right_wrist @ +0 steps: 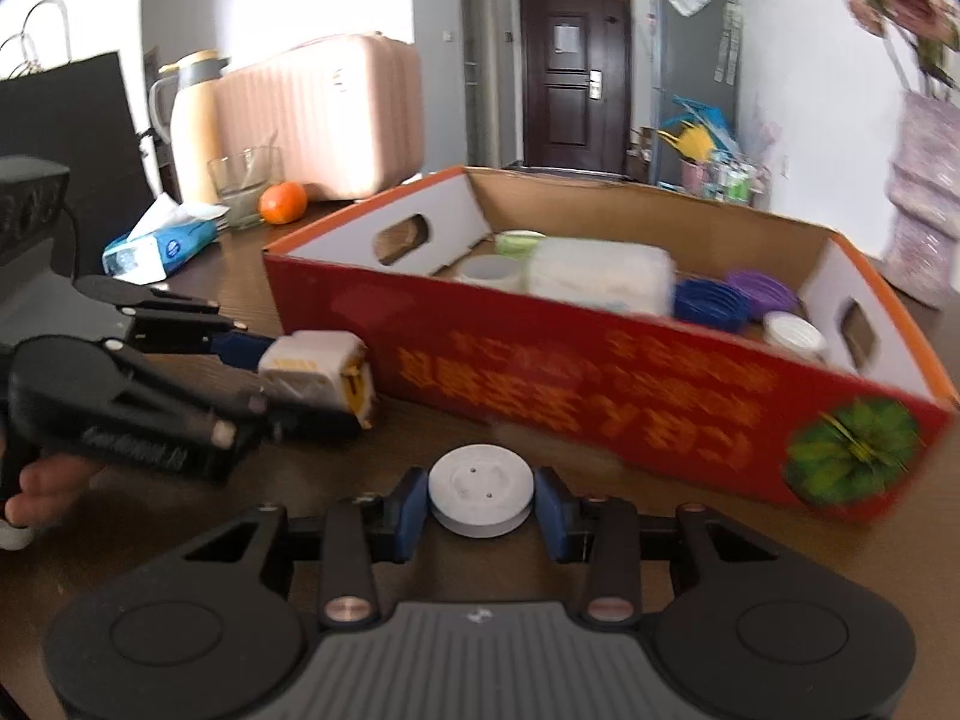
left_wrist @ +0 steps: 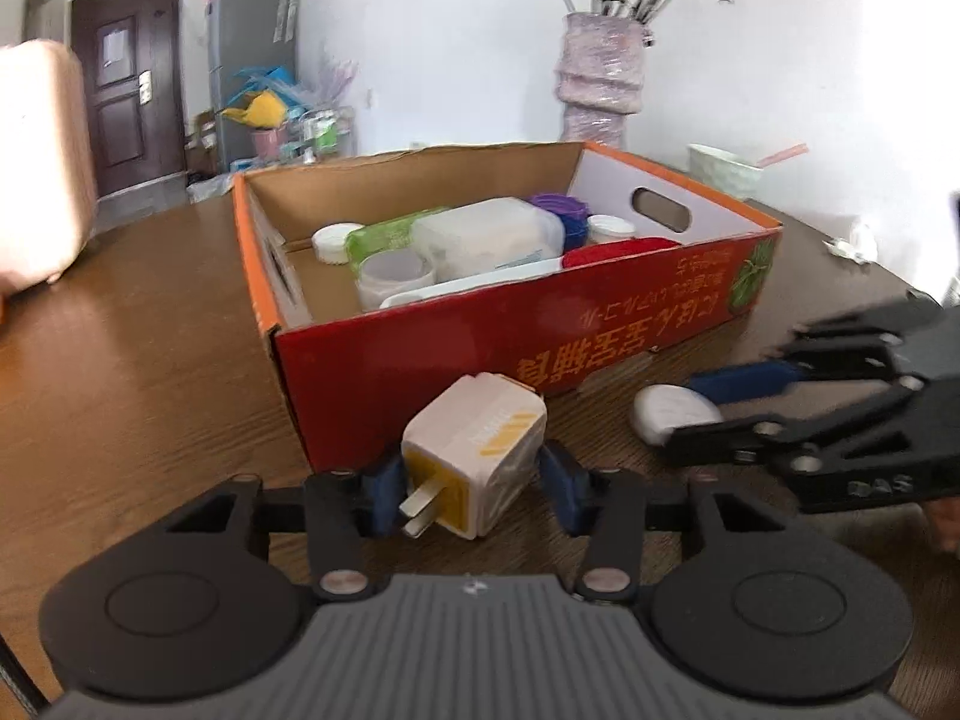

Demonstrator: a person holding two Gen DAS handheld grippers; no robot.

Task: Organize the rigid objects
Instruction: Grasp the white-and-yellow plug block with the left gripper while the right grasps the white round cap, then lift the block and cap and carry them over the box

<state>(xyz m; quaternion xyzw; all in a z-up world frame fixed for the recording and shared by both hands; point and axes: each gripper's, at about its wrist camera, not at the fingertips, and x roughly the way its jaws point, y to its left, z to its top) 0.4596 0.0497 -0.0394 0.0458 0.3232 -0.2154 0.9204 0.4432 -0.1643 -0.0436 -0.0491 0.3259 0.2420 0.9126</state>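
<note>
A white and yellow plug adapter (left_wrist: 474, 456) lies on the brown table between the blue pads of my left gripper (left_wrist: 474, 489). The left pad touches it and a small gap shows at the right pad. It also shows in the right wrist view (right_wrist: 318, 369). My right gripper (right_wrist: 480, 504) has its pads against both sides of a round white disc (right_wrist: 480, 495), also seen in the left wrist view (left_wrist: 675, 414). A red cardboard box (left_wrist: 540, 342) stands just behind, holding lids, cups and white containers (left_wrist: 486, 237).
A vase of flowers (left_wrist: 600, 78) and a white bowl (left_wrist: 723, 168) stand behind the box. A pink suitcase (right_wrist: 324, 114), a thermos (right_wrist: 192, 126), a glass (right_wrist: 246, 186), an orange (right_wrist: 282, 202) and a tissue pack (right_wrist: 159, 246) sit at the table's far left.
</note>
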